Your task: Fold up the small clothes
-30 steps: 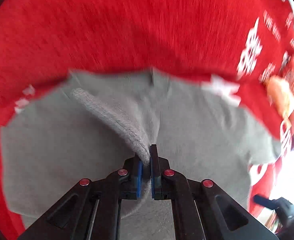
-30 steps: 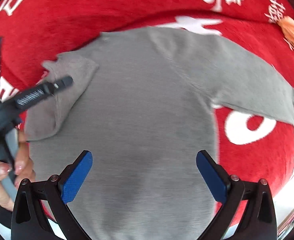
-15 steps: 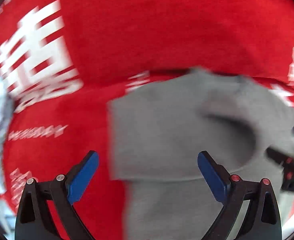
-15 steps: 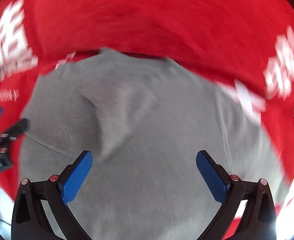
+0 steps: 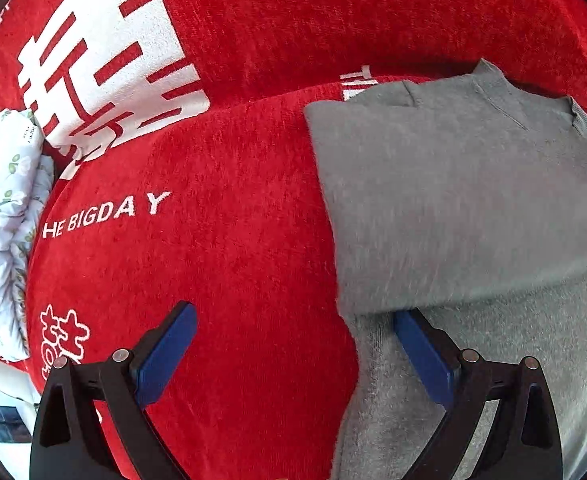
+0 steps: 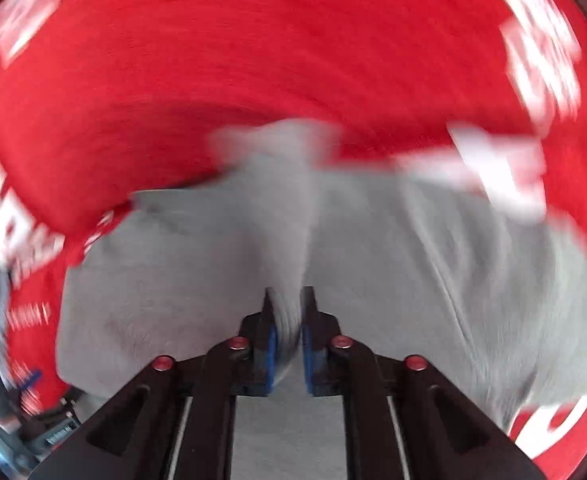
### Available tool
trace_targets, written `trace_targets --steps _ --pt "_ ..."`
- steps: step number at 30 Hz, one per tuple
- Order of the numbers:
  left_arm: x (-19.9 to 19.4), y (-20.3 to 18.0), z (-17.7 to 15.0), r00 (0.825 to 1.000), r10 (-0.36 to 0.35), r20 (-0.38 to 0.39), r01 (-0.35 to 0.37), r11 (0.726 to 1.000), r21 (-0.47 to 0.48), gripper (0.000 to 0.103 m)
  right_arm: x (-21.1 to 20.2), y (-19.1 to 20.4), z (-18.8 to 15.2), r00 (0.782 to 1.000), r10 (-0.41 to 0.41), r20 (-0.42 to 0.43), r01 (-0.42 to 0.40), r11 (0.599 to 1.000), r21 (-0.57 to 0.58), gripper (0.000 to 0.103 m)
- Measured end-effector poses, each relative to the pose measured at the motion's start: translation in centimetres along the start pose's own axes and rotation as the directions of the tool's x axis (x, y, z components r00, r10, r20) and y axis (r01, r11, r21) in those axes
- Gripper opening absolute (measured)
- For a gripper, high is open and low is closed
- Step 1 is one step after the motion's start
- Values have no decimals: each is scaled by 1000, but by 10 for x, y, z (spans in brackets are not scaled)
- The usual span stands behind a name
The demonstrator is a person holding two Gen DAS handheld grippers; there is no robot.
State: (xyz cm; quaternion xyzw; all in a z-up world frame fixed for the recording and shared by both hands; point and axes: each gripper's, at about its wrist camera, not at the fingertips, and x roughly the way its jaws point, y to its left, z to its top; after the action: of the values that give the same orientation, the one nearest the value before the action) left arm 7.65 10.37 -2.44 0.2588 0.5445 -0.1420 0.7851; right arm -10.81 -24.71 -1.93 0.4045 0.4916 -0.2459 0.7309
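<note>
Your left gripper (image 5: 293, 354) points steeply downward with its 2 blue-padded jaws spread wide and nothing between them; the right-hand pad (image 5: 421, 360) has its tip tucked under a folded cloth edge. Your right gripper (image 6: 287, 320), likewise angled down, is closing its 2 jaws on a raised ridge of grey garment (image 6: 289, 240).

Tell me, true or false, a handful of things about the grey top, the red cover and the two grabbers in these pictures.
1. The grey top lies on a red cover. True.
2. The left gripper pinches the top. False: its fingers stand wide apart, holding nothing.
3. The right gripper has grey fabric between its closing fingers. True.
4. The red cover is plain. False: it carries white lettering.
5. A pale leaf-patterned cloth lies at the left edge. True.
</note>
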Motion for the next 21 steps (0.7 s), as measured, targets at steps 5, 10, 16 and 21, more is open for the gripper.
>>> trace_targets --steps 5,10,16,21 --pt "-6 10 0 1000 -12 -29 12 1000 2 99 -11 -44 -10 987 160 29 -162 955 250 34" --pt "-26 37 -19 990 -106 -91 99 992 -80 99 -17 -38 -7 992 127 13 -127 962 240 13" --pt "-22 45 24 992 -121 -31 114 980 -163 99 -18 1 8 999 43 33 -42 999 -26 8" --pt "13 7 40 999 -8 -45 5 999 -46 99 -16 -40 0 994 -106 -13 106 991 77 13"
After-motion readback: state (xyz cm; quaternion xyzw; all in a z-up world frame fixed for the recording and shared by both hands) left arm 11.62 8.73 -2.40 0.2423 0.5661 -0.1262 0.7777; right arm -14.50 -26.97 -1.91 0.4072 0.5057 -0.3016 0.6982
